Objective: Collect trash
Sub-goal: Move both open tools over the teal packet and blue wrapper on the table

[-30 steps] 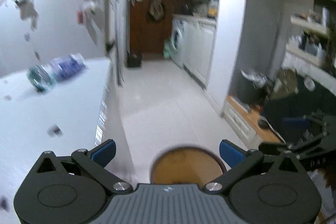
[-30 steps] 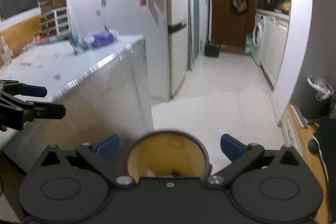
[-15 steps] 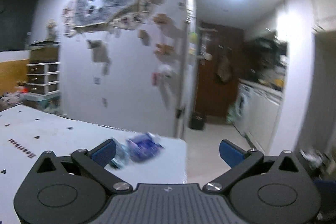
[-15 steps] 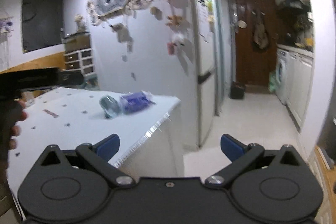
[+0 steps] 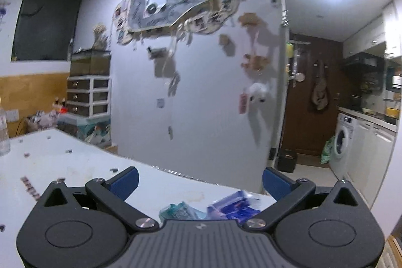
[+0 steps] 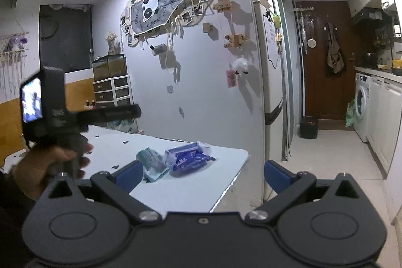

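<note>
A crumpled blue wrapper (image 6: pixel 187 159) and a teal wrapper (image 6: pixel 151 164) lie side by side on the white table (image 6: pixel 176 192) near its far right corner. In the left wrist view the same blue wrapper (image 5: pixel 235 206) and teal wrapper (image 5: pixel 179 211) sit just ahead of my left gripper (image 5: pixel 199 183), low between its open blue fingers. My right gripper (image 6: pixel 202 175) is open and empty, a short way back from the wrappers. The left gripper's body (image 6: pixel 55 104) and the hand holding it show at the left of the right wrist view.
A wall with hung photos and ornaments (image 6: pixel 176 16) stands behind the table. A fridge (image 6: pixel 271 92) is beside it. A corridor with a washing machine (image 6: pixel 361 107), a black bin (image 6: pixel 308 127) and a brown door (image 6: pixel 324 62) runs to the right. Drawers (image 5: pixel 88 97) stand at the back left.
Both grippers have swung up from over the floor and a round brown bin to face the table and wall. The wrappers have come close in front of the left gripper.
</note>
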Demonstrator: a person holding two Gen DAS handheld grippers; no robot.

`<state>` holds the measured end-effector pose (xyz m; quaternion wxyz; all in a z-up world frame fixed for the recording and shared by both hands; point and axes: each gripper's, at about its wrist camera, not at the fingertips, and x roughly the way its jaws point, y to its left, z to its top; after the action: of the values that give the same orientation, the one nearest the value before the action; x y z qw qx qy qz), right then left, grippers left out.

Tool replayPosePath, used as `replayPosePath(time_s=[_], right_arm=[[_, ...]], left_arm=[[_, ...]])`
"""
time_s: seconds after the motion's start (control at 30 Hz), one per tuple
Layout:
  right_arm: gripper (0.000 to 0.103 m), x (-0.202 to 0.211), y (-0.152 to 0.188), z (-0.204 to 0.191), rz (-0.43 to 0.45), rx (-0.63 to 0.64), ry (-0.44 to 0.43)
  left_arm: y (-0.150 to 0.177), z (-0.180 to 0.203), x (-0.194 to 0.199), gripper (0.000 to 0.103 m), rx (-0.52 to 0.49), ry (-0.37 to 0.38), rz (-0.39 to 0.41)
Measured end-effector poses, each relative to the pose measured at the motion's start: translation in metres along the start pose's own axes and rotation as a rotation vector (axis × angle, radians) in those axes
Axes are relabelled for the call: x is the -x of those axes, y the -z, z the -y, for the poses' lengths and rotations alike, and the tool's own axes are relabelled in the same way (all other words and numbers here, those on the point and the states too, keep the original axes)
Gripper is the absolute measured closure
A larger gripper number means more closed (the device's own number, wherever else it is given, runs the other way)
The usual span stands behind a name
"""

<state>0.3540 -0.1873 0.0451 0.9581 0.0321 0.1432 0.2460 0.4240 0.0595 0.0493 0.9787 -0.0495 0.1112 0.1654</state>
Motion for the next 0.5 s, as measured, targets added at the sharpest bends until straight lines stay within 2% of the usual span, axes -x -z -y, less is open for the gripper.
replayPosePath(time_s=[0.17, 0.27, 0.33, 0.5], right_arm=[[0.0, -0.036, 0.002, 0.003, 0.015, -0.018, -0.005], [0.0, -0.054, 0.004, 0.001, 0.022, -0.008, 0.003], [0.0, -0.069, 0.004, 0.001, 0.016, -0.021, -0.007], [0.0, -0.1, 0.011, -0.007, 0.004, -0.059, -0.026]], left_arm=[[0.024, -0.023, -0.047, 0.0, 0.06, -0.028, -0.054], [0.043, -0.036, -0.072, 0.0, 0.052, -0.038, -0.113], [0.053, -0.045, -0.083, 0.0, 0.061, -0.01, -0.145], [0.066, -0.076, -0.103, 0.0, 0.198, 0.087, -0.217]])
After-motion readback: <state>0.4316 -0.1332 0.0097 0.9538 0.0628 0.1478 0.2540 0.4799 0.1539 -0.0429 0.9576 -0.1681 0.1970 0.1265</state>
